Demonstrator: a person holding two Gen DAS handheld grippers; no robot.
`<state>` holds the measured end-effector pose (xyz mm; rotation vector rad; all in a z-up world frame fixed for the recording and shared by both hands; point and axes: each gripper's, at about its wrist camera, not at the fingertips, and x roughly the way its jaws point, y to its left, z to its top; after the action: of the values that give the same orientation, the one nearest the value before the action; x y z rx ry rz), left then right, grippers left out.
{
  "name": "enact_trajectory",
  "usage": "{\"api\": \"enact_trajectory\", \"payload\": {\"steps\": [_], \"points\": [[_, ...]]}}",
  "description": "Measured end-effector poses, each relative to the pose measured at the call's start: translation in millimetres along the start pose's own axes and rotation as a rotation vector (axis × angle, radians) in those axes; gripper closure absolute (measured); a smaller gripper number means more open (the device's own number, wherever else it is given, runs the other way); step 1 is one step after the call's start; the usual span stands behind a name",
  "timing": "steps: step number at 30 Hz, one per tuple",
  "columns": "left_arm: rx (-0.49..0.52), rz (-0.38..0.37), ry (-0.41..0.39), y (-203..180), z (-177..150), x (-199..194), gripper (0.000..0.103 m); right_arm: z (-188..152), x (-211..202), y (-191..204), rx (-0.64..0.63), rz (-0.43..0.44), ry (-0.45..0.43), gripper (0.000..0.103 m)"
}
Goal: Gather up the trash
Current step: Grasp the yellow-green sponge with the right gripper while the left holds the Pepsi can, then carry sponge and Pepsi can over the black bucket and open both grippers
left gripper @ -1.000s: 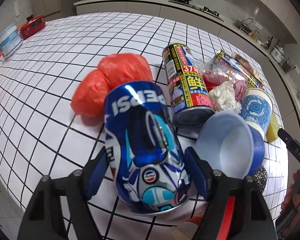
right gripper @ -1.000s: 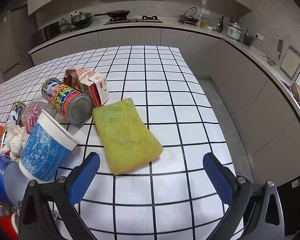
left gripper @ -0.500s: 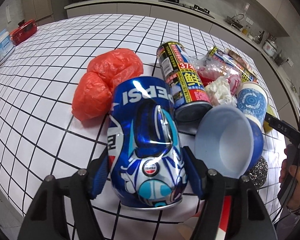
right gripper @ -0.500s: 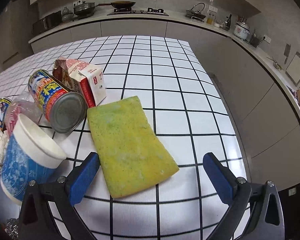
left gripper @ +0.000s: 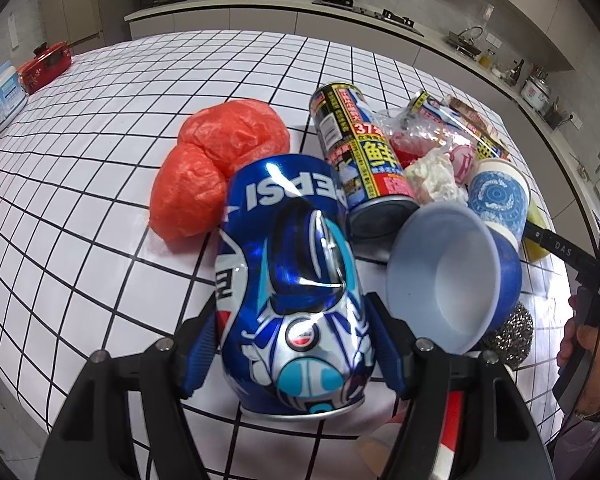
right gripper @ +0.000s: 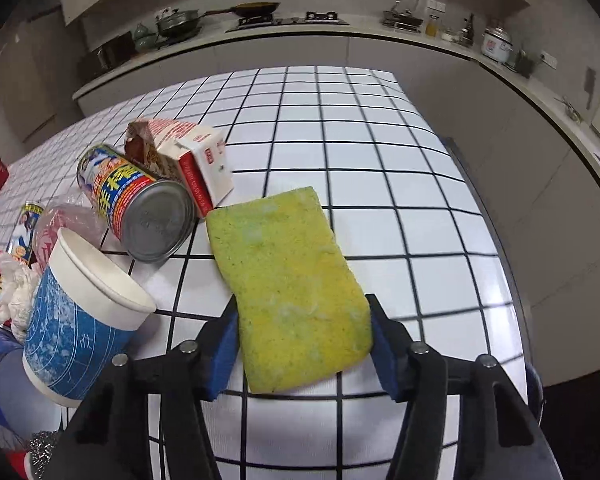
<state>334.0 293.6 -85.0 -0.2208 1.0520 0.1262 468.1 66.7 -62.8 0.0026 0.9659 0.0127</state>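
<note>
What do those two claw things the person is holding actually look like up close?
Both look alike. The left gripper and right gripper each have two black angular plastic arms joined by silver screws, ending in flat blue rubbery fingers. From the left wrist view, the other unit shows a black bar lettered "DAS", a green light and thin black cables, held in a bare hand.
</note>
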Motion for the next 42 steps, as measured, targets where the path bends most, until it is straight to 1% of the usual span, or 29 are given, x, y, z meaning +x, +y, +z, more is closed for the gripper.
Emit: {"api": "enact_trajectory", "payload": {"steps": [4, 9, 12, 15, 18, 20, 23, 27, 42], "points": [[0.003, -0.001, -0.013, -2, -3, -2, 0.034, -10, -12, -12, 0.052, 0.003, -0.026, 0.051], [-0.006, 0.003, -0.009, -3, -6, -1, 0.034, -21, -31, -20, 0.089, -0.012, -0.057, 0.052], [-0.019, 0.013, -0.005, -2, -4, 0, 0.034, -27, -34, -24, 0.098, -0.019, -0.046, 0.052], [-0.003, 0.023, -0.009, -4, -4, 0, 0.033, -34, -34, -29, 0.116, -0.028, -0.027, 0.052], [0.008, 0.026, -0.012, -6, -3, 1, 0.034, -37, -29, -33, 0.124, -0.022, -0.012, 0.050], [0.010, 0.024, -0.016, -5, -4, 1, 0.034, -37, -27, -35, 0.130, -0.022, -0.008, 0.045], [0.012, 0.021, -0.021, -5, -4, 1, 0.034, -35, -26, -33, 0.118, -0.031, -0.006, 0.043], [0.010, 0.012, -0.026, -4, -6, 0, 0.035, -35, -26, -34, 0.121, -0.030, -0.011, 0.044], [0.004, 0.023, -0.026, -5, -7, -1, 0.035, -35, -24, -30, 0.071, -0.058, -0.004, 0.044]]}}
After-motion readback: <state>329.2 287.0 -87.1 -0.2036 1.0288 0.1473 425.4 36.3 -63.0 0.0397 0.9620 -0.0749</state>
